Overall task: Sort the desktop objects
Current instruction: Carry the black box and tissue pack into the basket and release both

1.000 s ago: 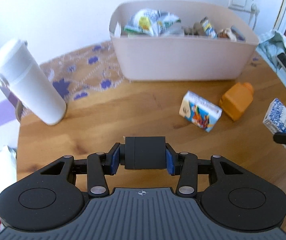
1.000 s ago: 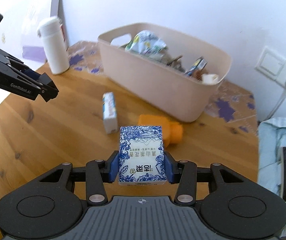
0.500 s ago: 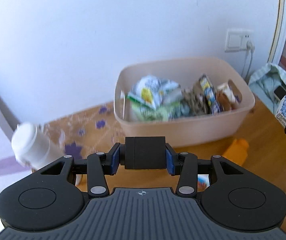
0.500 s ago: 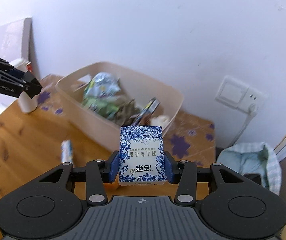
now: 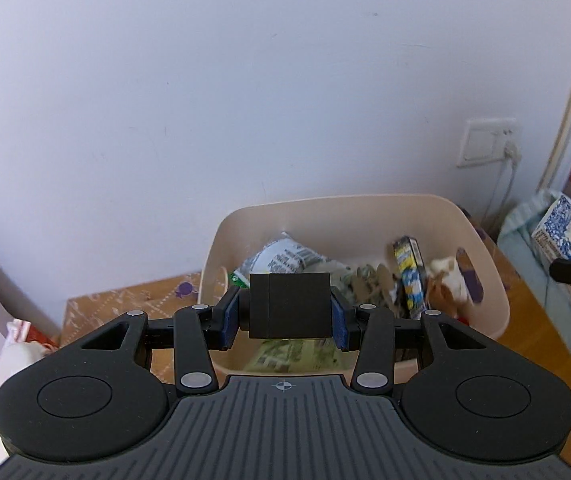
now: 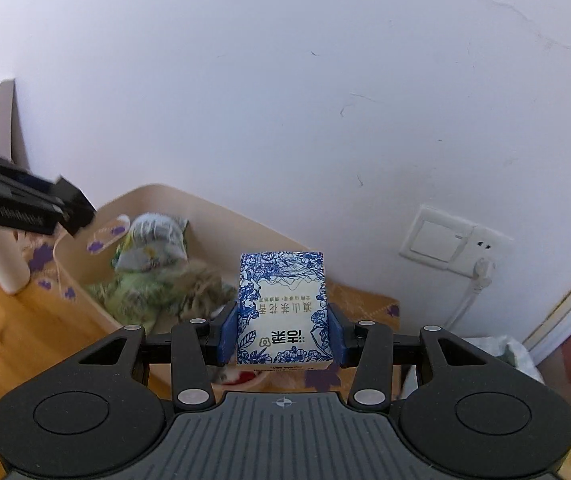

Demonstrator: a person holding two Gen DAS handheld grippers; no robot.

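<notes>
My left gripper (image 5: 288,312) is shut on a black box (image 5: 289,306) and holds it over the near left part of the beige bin (image 5: 365,204). The bin holds snack bags (image 5: 285,258), a yellow-blue packet (image 5: 409,276) and other items. My right gripper (image 6: 283,322) is shut on a blue-and-white floral carton (image 6: 283,308) and holds it above the bin's (image 6: 221,216) right end. The carton also shows at the right edge of the left wrist view (image 5: 565,236). The left gripper with its box shows at the left of the right wrist view (image 6: 73,208).
A white tumbler (image 6: 1,260) stands left of the bin on the wooden table (image 6: 13,332). A patterned mat (image 5: 125,300) lies under the bin. A wall switch and socket (image 6: 453,240) with a plugged cable are at the right. Light cloth (image 5: 525,236) lies right of the bin.
Both grippers have risen from the table and moved forward over the bin, each still holding its box. The loose carton and orange bottle on the table have dropped out of view.
</notes>
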